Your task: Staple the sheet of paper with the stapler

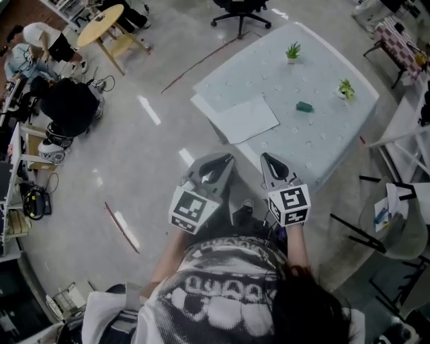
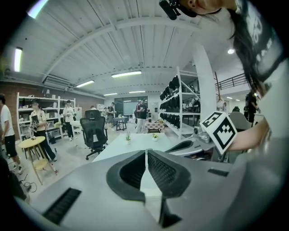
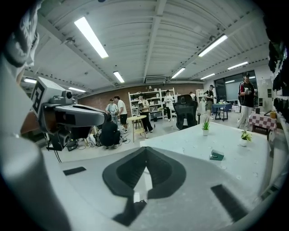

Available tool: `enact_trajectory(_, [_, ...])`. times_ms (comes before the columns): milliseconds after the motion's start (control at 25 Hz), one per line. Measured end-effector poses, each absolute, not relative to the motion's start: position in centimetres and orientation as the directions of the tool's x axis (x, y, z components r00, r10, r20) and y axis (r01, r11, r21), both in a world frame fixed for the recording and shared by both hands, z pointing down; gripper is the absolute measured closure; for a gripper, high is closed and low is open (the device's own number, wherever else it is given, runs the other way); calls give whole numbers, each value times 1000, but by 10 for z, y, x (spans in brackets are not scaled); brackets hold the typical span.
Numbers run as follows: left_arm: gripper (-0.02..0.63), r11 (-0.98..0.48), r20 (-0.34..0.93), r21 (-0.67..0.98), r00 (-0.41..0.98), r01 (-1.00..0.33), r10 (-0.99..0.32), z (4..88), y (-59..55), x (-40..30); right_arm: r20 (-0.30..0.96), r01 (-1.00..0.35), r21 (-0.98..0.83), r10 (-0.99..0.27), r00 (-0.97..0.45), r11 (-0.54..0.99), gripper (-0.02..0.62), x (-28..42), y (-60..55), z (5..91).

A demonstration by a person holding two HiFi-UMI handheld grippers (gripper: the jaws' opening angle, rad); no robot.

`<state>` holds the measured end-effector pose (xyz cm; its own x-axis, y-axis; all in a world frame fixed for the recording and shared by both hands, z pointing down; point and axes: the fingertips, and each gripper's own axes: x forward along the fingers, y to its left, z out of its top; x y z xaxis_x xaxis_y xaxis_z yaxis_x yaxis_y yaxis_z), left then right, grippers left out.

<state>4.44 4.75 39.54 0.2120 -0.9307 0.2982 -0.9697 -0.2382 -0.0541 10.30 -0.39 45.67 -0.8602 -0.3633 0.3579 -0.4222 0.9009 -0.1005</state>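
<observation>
A white sheet of paper [image 1: 245, 119] lies at the near left corner of a pale table [image 1: 322, 144], partly over its edge. A small green stapler [image 1: 304, 106] [image 3: 216, 155] sits further in, to the right of the sheet. Both grippers hang in the air short of the table's near edge, side by side. My left gripper [image 1: 227, 160] [image 2: 146, 151] is shut with nothing in it. My right gripper [image 1: 267, 158] [image 3: 145, 159] is shut and empty too. In the gripper views the sheet is hidden behind the jaws.
Two small potted plants [image 1: 293, 52] [image 1: 346, 89] stand at the table's far side. A black office chair [image 1: 240, 13] is beyond the table. A round wooden table [image 1: 101, 25] and seated people are at far left. A light chair [image 1: 396, 222] stands at right.
</observation>
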Motion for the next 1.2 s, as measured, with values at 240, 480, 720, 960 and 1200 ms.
enact_trajectory(240, [591, -317, 308, -32, 292, -948, -905, 405, -11, 2, 414, -505, -112, -422, -807, 856, 597, 73, -55, 478])
enact_trajectory(480, [591, -412, 306, -27, 385, -911, -871, 411, -78, -49, 532, -578, -103, -446, -720, 810, 558, 37, -110, 524])
enact_trajectory(720, [591, -504, 314, -19, 473, -864, -823, 417, -129, -100, 669, -593, -41, -418, -614, 804, 518, -6, -136, 574])
enact_trajectory(960, [591, -594, 340, -6, 557, -805, -758, 432, -162, -127, 822, -556, -20, -303, -483, 831, 464, -21, -136, 637])
enact_trajectory(1200, [591, -660, 349, -10, 616, -751, -706, 440, -184, -137, 849, -622, -76, -277, -450, 779, 439, -25, -131, 660])
